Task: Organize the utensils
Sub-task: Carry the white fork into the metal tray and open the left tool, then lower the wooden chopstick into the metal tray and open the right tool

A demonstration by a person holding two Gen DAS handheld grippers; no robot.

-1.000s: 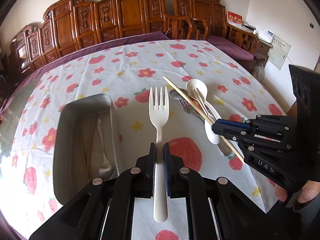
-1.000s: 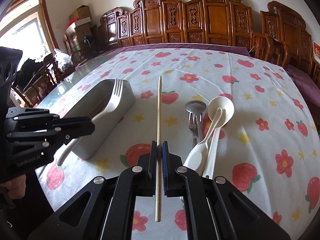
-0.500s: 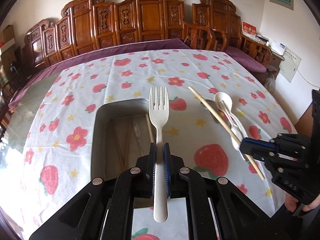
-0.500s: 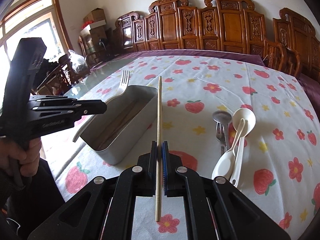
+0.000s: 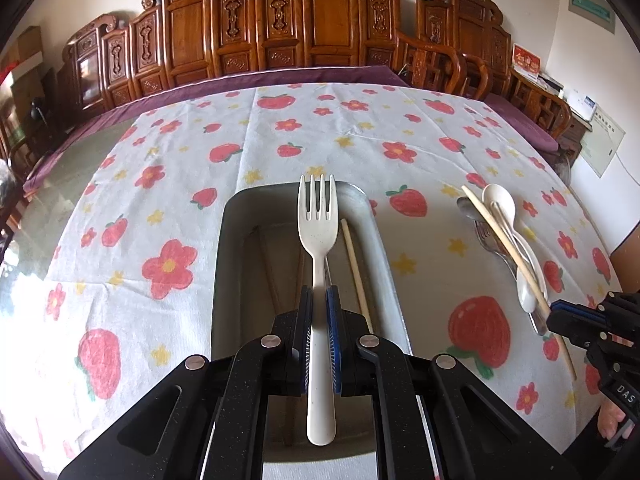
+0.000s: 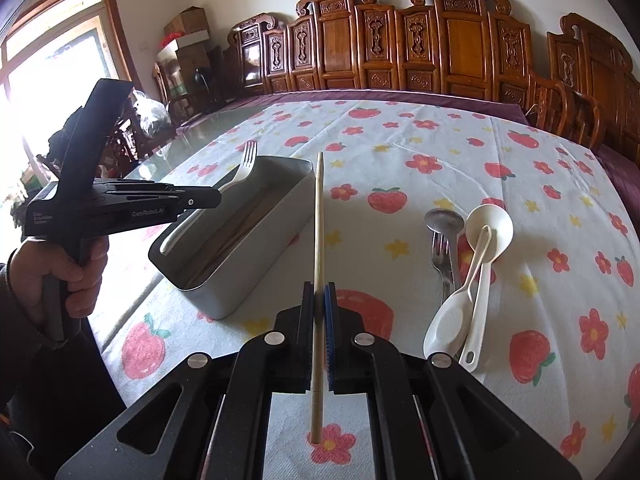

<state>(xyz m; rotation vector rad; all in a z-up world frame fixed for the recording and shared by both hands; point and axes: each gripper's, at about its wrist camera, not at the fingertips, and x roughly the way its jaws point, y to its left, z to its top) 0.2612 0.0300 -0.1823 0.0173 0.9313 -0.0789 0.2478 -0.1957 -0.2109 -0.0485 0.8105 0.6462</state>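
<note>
My left gripper [image 5: 319, 300] is shut on a white plastic fork [image 5: 318, 232] and holds it over the grey metal box [image 5: 228, 248], tines toward the far end. A wooden chopstick [image 5: 356, 268] lies inside the box. My right gripper [image 6: 319, 296] is shut on a wooden chopstick [image 6: 319, 220], held just right of the box [image 6: 256, 264]. The left gripper [image 6: 208, 199] with the fork [image 6: 245, 164] shows above the box in the right wrist view. The right gripper [image 5: 560, 320] shows at the right edge of the left wrist view.
Two white spoons [image 6: 476, 272], a metal spoon [image 6: 444, 220] and a metal fork [image 6: 439, 252] lie in a pile on the strawberry-print cloth [image 6: 400, 152], right of the box. Carved wooden chairs [image 5: 320, 20] line the table's far side.
My left gripper has carried the fork leftward until it is centred over the box. My right gripper with the chopstick has moved toward the box's right side.
</note>
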